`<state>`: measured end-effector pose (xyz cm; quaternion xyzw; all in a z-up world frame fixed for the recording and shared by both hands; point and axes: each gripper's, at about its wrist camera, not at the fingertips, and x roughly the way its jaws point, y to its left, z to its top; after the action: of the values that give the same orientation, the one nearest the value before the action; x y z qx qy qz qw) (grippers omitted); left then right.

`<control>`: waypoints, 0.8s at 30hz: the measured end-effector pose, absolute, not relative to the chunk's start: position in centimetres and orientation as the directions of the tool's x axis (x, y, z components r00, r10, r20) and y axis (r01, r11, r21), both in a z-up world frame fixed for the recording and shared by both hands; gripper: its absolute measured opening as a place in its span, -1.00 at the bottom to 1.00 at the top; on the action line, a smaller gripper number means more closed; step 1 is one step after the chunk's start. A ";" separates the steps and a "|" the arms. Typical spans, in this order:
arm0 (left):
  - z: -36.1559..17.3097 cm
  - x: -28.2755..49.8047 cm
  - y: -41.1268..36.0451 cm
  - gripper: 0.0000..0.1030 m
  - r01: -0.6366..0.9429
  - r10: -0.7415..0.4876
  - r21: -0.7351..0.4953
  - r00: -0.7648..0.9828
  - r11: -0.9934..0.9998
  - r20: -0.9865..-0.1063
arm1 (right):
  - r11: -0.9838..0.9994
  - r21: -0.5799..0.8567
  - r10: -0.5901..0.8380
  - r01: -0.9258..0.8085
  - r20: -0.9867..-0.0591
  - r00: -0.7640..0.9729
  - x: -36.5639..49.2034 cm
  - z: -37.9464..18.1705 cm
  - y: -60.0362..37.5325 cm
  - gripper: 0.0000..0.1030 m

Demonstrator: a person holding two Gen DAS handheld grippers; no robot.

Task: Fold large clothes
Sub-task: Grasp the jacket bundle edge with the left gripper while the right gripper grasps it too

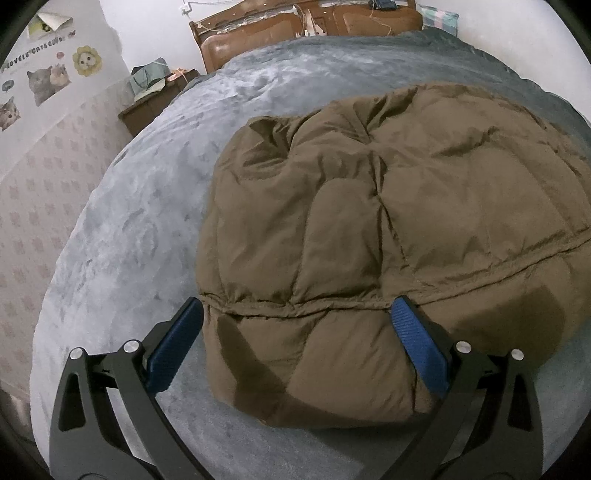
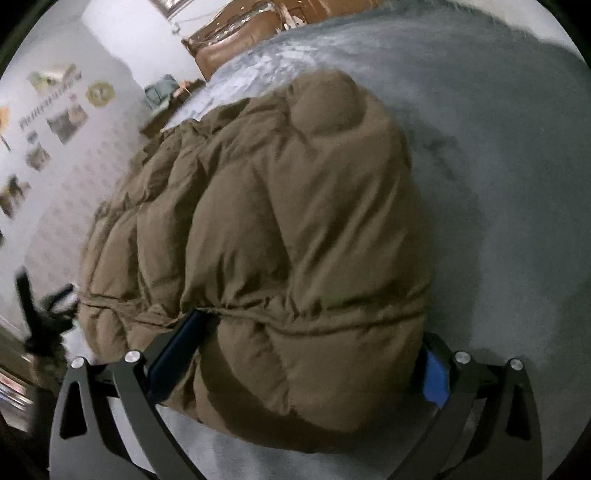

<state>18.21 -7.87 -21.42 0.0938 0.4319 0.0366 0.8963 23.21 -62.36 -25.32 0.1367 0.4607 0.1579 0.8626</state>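
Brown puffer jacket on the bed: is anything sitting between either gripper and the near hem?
Nothing visible does. The brown puffer jacket lies on the grey blanket, and its near hem already sits between the open jaws of the left gripper and of the right gripper. Only bare blanket surrounds it.

The left gripper stands with its jaws spread wide, its blue pads flanking the near corner of a brown quilted jacket without pressing on it. The jacket lies folded into a puffy bundle on a grey plush blanket that covers the bed, with a stitched seam running across its near edge between the two fingers. Beyond the bed are a brown wooden headboard, a dark bedside table carrying small items, and a wall with cat stickers at the left.
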 end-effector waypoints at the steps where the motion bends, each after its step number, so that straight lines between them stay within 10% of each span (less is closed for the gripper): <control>1: -21.3 18.1 -7.8 0.94 0.017 0.146 0.199 0.623 0.980 -0.768 | 0.928 0.348 0.362 -0.135 -0.753 0.549 23.1 -24.4 -62.5 0.97; 6: -20.5 17.8 -8.1 0.91 0.011 0.169 0.236 0.666 0.972 -0.726 | 0.970 0.235 0.208 -0.062 -0.671 0.712 22.3 -20.1 -63.4 0.87; 7: -20.3 17.8 -8.1 0.85 0.015 0.155 0.224 0.674 0.974 -0.722 | 0.975 0.212 0.193 -0.066 -0.658 0.728 22.5 -19.5 -63.1 0.52; 8: -19.8 18.1 -7.8 0.60 0.021 0.128 0.192 0.676 0.981 -0.726 | 0.979 0.187 0.182 -0.076 -0.660 0.729 23.0 -19.2 -62.5 0.11; 11: -19.5 20.0 -6.2 -0.16 0.015 0.069 0.100 0.629 0.995 -0.775 | 0.981 0.164 0.192 -0.107 -0.702 0.686 25.0 -20.2 -60.9 -0.21; 17: -20.0 23.7 -1.0 -0.26 -0.083 -0.017 -0.074 0.542 0.994 -0.840 | 0.988 0.094 0.149 -0.119 -0.750 0.644 26.0 -22.2 -59.6 -0.22; 24: -23.3 27.5 -3.4 -0.40 0.001 0.043 0.048 0.438 0.999 -0.898 | 0.989 0.071 0.132 -0.127 -0.811 0.570 27.0 -24.6 -59.2 -0.22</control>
<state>27.49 -3.42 -23.32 0.0205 0.5298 0.0124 0.8478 27.03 -59.25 -24.61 0.0025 0.4580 0.0731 0.8859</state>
